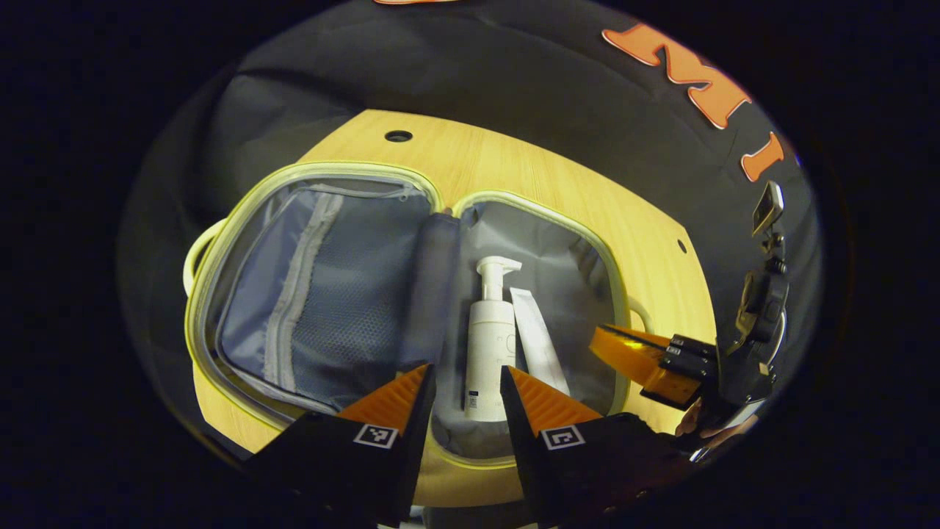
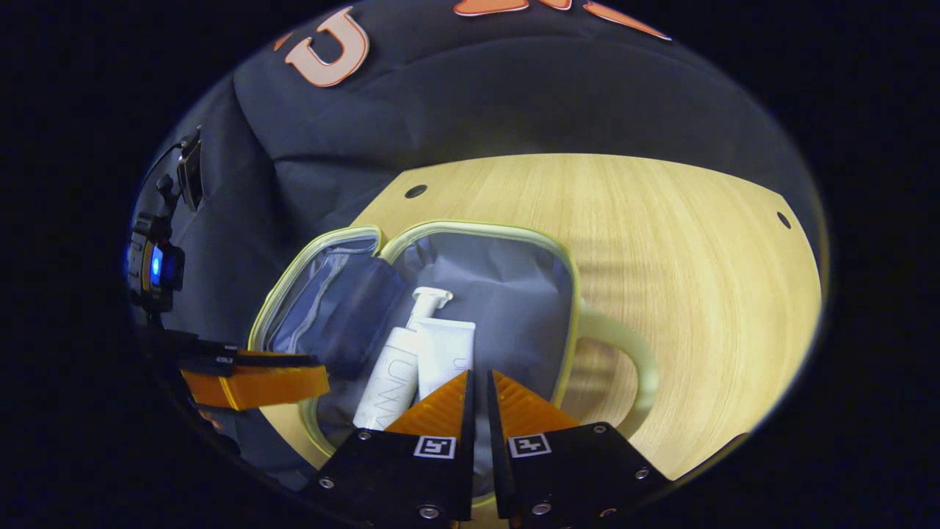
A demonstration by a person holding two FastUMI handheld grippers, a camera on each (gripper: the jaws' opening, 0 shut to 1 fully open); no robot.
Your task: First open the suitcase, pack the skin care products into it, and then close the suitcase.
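The pale-yellow suitcase [image 1: 220, 242] lies open on the wooden table. Its left half has a grey zipped mesh divider [image 1: 323, 294]. In the right half lie a white pump bottle [image 1: 490, 330] and a white tube [image 1: 540, 345], side by side. My left gripper [image 1: 466, 371] hovers open above the bottle's base, touching nothing. In the right gripper view the bottle [image 2: 389, 382] and tube [image 2: 444, 353] lie just beyond my right gripper [image 2: 479, 376], whose fingers are shut with nothing between them. That gripper [image 1: 609, 342] hangs over the suitcase's right rim [image 2: 565, 294].
The suitcase's handle [image 2: 631, 353] sticks out onto the bare table top [image 2: 698, 257] to the right. Small holes [image 2: 416, 191] mark the table's far corners. The left gripper [image 2: 323, 378] and the hand holding it are at the left of the case.
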